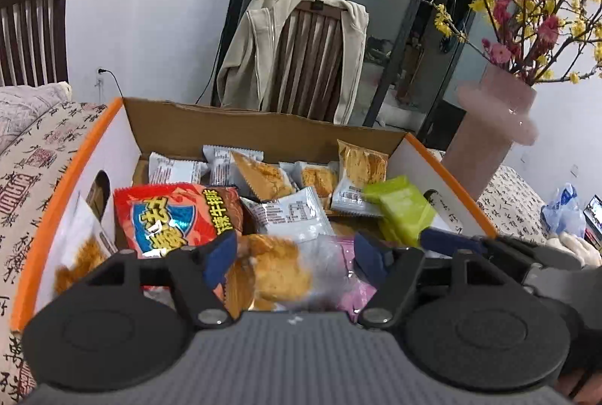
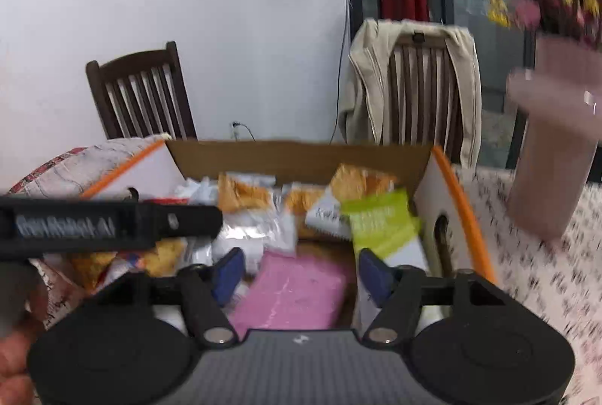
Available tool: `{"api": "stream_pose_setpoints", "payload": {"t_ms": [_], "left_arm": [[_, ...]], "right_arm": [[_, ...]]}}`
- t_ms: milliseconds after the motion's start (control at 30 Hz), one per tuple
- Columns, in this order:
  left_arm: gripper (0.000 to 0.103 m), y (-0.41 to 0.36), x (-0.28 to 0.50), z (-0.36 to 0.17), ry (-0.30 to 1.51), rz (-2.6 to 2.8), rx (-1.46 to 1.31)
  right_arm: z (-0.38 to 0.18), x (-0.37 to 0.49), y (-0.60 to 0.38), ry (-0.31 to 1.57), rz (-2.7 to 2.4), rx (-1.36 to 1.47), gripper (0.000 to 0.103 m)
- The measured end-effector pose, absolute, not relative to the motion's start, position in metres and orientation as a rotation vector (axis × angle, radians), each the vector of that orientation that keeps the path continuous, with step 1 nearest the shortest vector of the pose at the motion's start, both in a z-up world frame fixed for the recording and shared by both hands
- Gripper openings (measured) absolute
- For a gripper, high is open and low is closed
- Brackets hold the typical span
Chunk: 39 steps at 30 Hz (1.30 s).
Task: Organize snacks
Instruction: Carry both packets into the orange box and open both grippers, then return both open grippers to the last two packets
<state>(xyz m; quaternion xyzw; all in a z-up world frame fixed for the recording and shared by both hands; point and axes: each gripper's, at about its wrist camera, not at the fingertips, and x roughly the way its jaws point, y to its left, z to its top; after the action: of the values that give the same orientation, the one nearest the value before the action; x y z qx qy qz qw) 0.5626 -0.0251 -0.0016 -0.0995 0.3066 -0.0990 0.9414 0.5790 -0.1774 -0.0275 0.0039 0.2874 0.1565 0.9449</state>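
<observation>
1. The box (image 1: 263, 130) sits in the middle of both views. It is brown inside, with white sides and orange edges, and it is full of snacks.
2. In the left wrist view the left gripper (image 1: 293, 256) is at the bottom middle. Its blue pads are wide apart. They press on nothing.
3. Just under and between those pads lies a clear pack (image 1: 278, 273) with a golden bun in it. I cannot tell if a pad touches it.
4. A red bag (image 1: 169, 217) lies at the left of the box, next to the clear pack.
5. A green pack (image 1: 402, 209) is at the right of the box. It looks blurry.
6. White packs (image 1: 289, 213) and orange packs (image 1: 363, 160) fill the back of the box.
7. In the right wrist view the right gripper (image 2: 299, 273) is at the bottom middle. Its pads are also wide apart and hold nothing.
8. A pink pack (image 2: 297, 292) lies flat in the box below those pads.
9. This view is blurry.
10. A pink vase (image 1: 493, 134) with red and yellow flowers stands at the right, on a cloth (image 1: 34, 172) with writing on it.
11. A chair (image 1: 308, 59) with a cream jacket is behind the box.
</observation>
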Motion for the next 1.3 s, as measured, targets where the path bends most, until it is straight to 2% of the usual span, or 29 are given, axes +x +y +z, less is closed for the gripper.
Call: {"api": "stream_pose_setpoints", "payload": {"t_ms": [133, 167, 500, 633, 867, 933, 1300], "left_arm": [[0.081, -0.021, 0.562, 0.002, 0.615, -0.195, -0.217], [0.082, -0.02, 0.562, 0.003, 0.611, -0.192, -0.22], [0.088, -0.004, 0.519, 0.045, 0.566, -0.158, -0.227], [0.092, -0.002, 0.47, 0.06, 0.546, -0.134, -0.178], [0.093, 0.003, 0.363, 0.065, 0.547, -0.131, -0.186], [0.096, 0.003, 0.329, 0.06, 0.543, -0.115, -0.198], [0.099, -0.007, 0.175, 0.02, 0.556, -0.009, -0.13]], "right_arm": [[-0.027, 0.574, -0.18, 0.566, 0.315, 0.011, 0.075], [-0.026, 0.574, -0.181, 0.568, 0.318, 0.019, 0.078], [0.006, 0.544, -0.196, 0.57, 0.286, 0.02, 0.081], [0.027, 0.51, -0.211, 0.54, 0.269, 0.026, 0.086], [0.048, 0.429, -0.233, 0.529, 0.282, 0.11, 0.088], [0.05, 0.401, -0.234, 0.516, 0.29, 0.108, 0.09], [0.013, 0.252, -0.241, 0.554, 0.317, 0.087, 0.092]]}}
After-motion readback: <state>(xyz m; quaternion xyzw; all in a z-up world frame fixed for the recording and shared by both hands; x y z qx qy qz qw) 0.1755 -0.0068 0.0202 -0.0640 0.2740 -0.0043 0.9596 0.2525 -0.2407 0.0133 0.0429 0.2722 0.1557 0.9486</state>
